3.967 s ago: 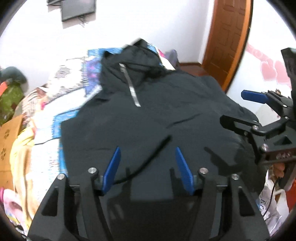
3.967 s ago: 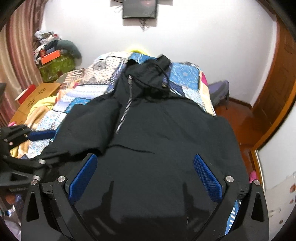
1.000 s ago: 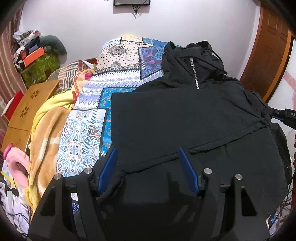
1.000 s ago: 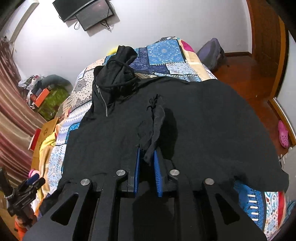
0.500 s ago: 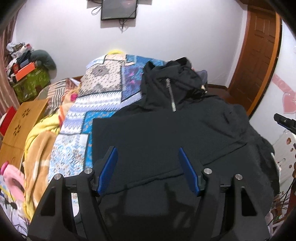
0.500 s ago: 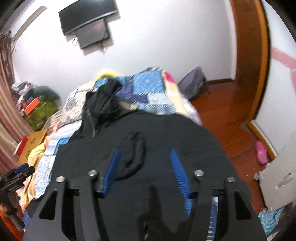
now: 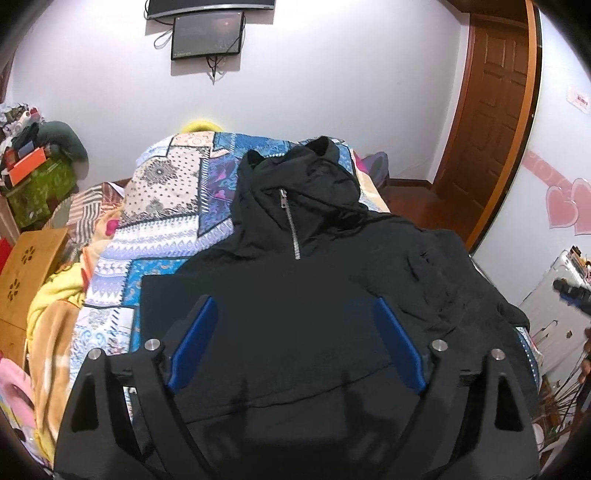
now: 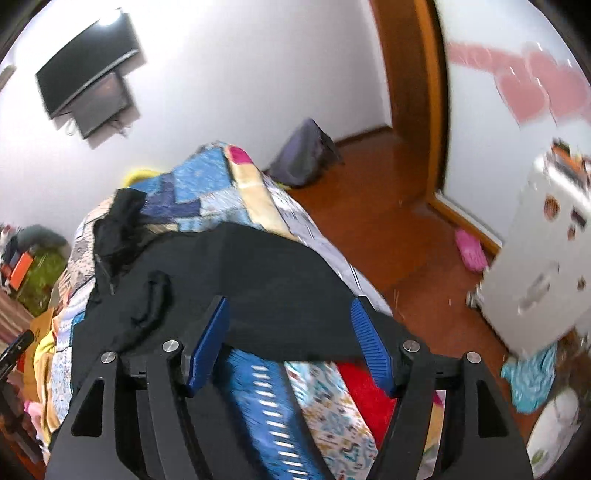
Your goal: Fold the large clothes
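Observation:
A large black hooded sweatshirt [image 7: 295,295] with a short zip lies spread on the patchwork bed cover [image 7: 166,221], hood toward the far wall. My left gripper [image 7: 295,339] is open and empty above its lower front. In the right wrist view the sweatshirt [image 8: 258,280] reaches the bed's right edge, with a sleeve end folded onto the body [image 8: 151,299]. My right gripper [image 8: 288,343] is open and empty above that edge, touching nothing.
A wooden door [image 7: 495,122] and wood floor [image 8: 369,206] lie right of the bed. A white cabinet [image 8: 535,266] stands at the right. A yellow blanket [image 7: 48,321] and wooden stool [image 7: 26,266] are left of the bed. A wall screen [image 7: 207,33] hangs behind.
My right gripper let go of the sleeve, opened wide and swung right toward the bed's edge. My left gripper stayed open and rose, tilting up over the sweatshirt.

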`<state>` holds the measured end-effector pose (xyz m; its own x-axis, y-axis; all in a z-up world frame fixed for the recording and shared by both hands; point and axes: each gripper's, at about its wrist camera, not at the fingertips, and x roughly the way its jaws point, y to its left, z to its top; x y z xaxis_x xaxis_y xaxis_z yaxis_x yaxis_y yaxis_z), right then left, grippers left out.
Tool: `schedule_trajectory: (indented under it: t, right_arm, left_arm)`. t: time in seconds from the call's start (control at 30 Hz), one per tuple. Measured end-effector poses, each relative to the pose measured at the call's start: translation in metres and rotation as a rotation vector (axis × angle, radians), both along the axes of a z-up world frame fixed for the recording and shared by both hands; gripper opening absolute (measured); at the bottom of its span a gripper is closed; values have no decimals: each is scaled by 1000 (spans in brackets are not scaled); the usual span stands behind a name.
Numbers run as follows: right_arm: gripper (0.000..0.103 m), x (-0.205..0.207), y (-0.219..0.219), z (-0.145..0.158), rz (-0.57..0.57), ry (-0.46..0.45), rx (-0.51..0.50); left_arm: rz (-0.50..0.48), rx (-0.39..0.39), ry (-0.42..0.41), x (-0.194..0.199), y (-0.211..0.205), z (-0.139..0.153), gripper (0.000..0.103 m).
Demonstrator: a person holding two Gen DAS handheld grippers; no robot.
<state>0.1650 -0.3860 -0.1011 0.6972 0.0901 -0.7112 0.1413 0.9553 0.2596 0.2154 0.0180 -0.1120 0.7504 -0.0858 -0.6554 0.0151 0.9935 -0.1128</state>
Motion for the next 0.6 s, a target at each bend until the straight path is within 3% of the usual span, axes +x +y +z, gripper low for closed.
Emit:
schedule_trajectory:
  t: [0.2, 0.4, 0.6]
  right_arm:
    - [65, 7, -25, -52, -71, 127, 170]
    - [65, 6, -41, -81, -125, 163, 349]
    - [65, 21, -51, -92, -136, 181, 390]
  left_arm:
    - [4, -11, 53, 8, -5, -15, 87]
    - [34, -38, 116, 16, 1, -33, 87]
    - [53, -68, 139, 20, 6, -43, 87]
